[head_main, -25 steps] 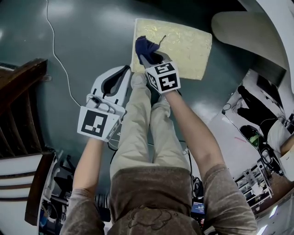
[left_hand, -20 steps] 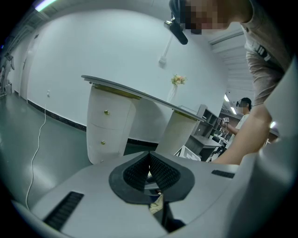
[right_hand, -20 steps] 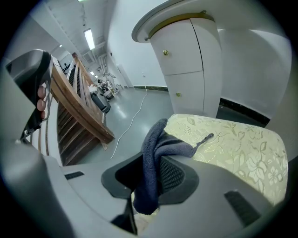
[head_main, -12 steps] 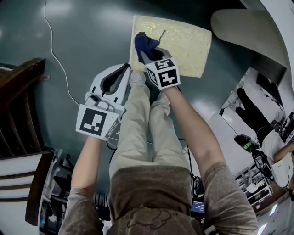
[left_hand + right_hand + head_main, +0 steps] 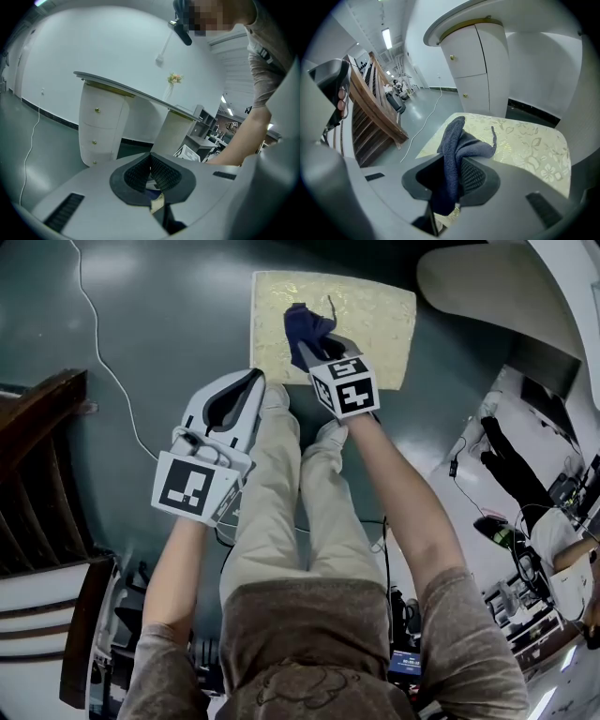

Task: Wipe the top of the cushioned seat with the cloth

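Over cushioned seat point(image 5: 375, 320), right claw point(image 5: 452, 176) clamps cloth point(image 5: 455, 138); left claw point(image 5: 151, 165) closed.

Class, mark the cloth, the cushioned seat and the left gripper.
cloth point(image 5: 453, 139): right gripper view, upper fold.
cushioned seat point(image 5: 375, 315): head view, bare top.
left gripper point(image 5: 251, 381): head view, between jaw tips.

The right half of the cushioned seat point(image 5: 375, 320) is lying bare at top centre, the cloth point(image 5: 302, 324) in the right claw point(image 5: 311, 345) taking up only its left part. A white cabinet point(image 5: 487, 287) is standing near the seat's right edge at upper right. A white cable point(image 5: 105, 371) is trailing over the open floor point(image 5: 178, 315) at upper left.
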`<state>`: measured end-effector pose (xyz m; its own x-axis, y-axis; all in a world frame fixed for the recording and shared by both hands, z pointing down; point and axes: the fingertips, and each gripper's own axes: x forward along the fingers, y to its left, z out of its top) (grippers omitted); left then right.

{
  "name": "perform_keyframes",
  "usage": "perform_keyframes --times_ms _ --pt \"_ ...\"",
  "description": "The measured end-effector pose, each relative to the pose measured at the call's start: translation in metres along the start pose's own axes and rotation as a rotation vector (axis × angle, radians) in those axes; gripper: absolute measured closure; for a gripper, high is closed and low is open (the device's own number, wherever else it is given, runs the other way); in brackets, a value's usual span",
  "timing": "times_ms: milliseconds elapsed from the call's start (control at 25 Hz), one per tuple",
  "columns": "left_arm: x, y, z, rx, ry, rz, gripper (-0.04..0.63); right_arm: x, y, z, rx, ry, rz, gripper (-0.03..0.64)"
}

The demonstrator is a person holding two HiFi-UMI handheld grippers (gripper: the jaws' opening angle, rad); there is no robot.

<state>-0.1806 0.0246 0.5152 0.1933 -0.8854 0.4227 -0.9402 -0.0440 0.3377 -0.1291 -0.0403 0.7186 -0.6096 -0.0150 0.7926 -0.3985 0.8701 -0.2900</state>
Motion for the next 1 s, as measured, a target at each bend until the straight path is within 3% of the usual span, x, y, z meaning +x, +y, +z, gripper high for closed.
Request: perform_keyframes --times_ms 400,1000 --pt "0.004 -0.01 -0.004 0.021 0.012 -0.027 0.577 -0.022 -0.045 -0.016 0.045 -0.012 -0.069 0.517" --pt "0.015 -0.039 -0.008 0.043 0.021 -0.06 0.577 -0.072 -0.122 -0.051 0.026 0.0 -0.177 0.516"
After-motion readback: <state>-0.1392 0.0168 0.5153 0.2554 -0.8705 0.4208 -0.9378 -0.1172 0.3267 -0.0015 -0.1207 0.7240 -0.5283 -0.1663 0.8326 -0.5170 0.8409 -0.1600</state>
